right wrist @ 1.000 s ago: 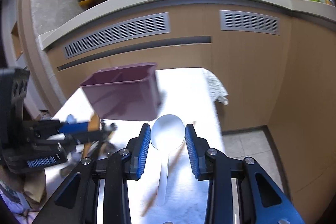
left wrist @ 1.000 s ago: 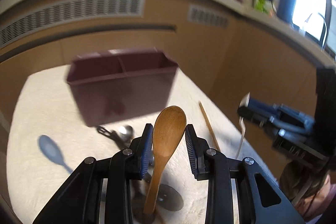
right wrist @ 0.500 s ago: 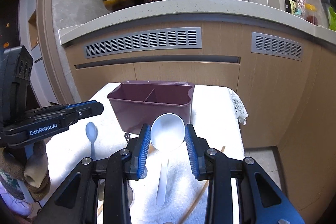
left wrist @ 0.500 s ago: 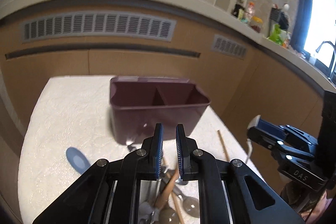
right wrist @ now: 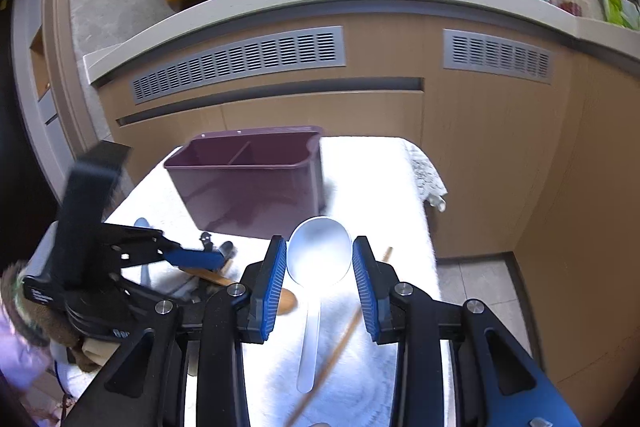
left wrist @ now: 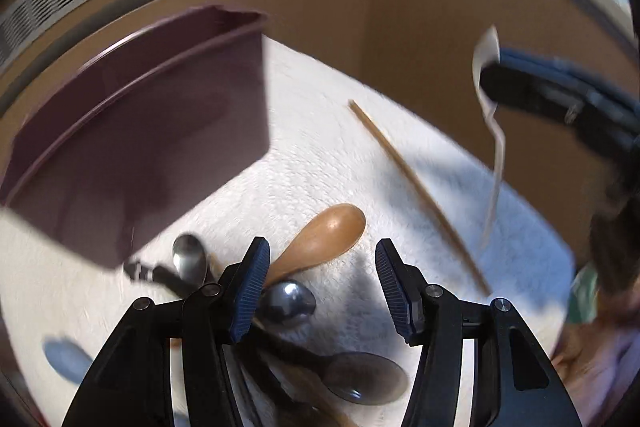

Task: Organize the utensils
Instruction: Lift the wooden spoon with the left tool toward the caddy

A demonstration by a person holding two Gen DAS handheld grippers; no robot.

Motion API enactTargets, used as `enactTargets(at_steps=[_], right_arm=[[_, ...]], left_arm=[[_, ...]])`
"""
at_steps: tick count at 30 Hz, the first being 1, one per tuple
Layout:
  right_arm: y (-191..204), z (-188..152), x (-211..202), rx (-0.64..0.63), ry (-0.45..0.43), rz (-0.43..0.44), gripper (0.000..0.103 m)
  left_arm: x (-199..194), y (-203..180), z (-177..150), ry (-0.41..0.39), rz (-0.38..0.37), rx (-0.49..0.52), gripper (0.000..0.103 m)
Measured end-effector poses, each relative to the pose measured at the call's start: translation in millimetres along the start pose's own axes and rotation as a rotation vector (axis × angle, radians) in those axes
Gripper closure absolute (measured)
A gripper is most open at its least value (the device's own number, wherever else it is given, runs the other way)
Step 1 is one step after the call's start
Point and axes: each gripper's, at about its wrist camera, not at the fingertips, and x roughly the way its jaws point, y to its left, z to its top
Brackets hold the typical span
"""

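Left gripper (left wrist: 320,287): jaws just opening, empty, above wooden spoon (left wrist: 320,239) | right gripper (right wrist: 320,283): clenched on white spoon (right wrist: 318,255) | advice: straddle the handle squarely before closing.

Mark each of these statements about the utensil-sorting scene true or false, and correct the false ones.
1. The right gripper holds a white plastic spoon by its bowl. True.
2. The wooden spoon stands inside the maroon utensil caddy. False: it lies on the white cloth, below the left gripper.
3. The left gripper is clamped on the wooden spoon. False: its jaws have just been opening, stand apart and grip nothing.
4. The caddy has a divider splitting it into compartments. True.
5. A single chopstick lies on the cloth to the right of the wooden spoon in the left wrist view. True.
6. The caddy already holds several metal spoons. False: as far as the right wrist view shows, it is empty.
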Motion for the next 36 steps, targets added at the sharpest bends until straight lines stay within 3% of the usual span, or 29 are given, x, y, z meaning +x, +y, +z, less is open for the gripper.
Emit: enactTargets(at_steps=[2, 5, 12, 18, 24, 25, 28, 31, 36], right_arm=[[-3.9, -3.0, 0.2, 0.011, 0.004, 0.001, 0.071], [-8.2, -7.1, 2.4, 0.029, 0.011, 0.007, 0.071], [-19.1, -10.3, 3.8, 0.049, 0.015, 0.001, 0.071], [-20.4, -12.7, 8.5, 0.068, 0.028, 0.016, 0.071], [-19.3, -14.2, 2.7, 0.061, 0.015, 0.016, 0.071], [-19.0, -14.5, 2.5, 0.059, 0.014, 0.015, 0.071], [-18.0, -14.9, 3.5, 0.056, 0.017, 0.017, 0.071], [-16.4, -13.7, 3.7, 0.059, 0.017, 0.022, 0.071], [-8.3, -9.2, 1.1, 0.040, 0.005, 0.027, 0.071]], left_arm=[[11.4, 1.8, 5.9, 0.043, 0.002, 0.013, 0.046], [25.2, 17.7, 8.6, 0.095, -0.002, -0.068, 0.046], [2.8, -3.9, -21.2, 0.164, -0.069, -0.127, 0.045], [-8.2, -20.2, -11.0, 0.113, 0.022, -0.069, 0.047], [22.7, -12.0, 9.2, 0.184, 0.072, -0.118, 0.054], [24.7, -11.9, 13.9, 0.173, 0.079, -0.126, 0.055], [22.6, -12.0, 17.9, 0.131, 0.087, -0.156, 0.072], [14.4, -12.4, 10.2, 0.068, 0.089, -0.208, 0.072], [-31.5, -11.6, -17.1, -0.122, 0.109, -0.306, 0.072]])
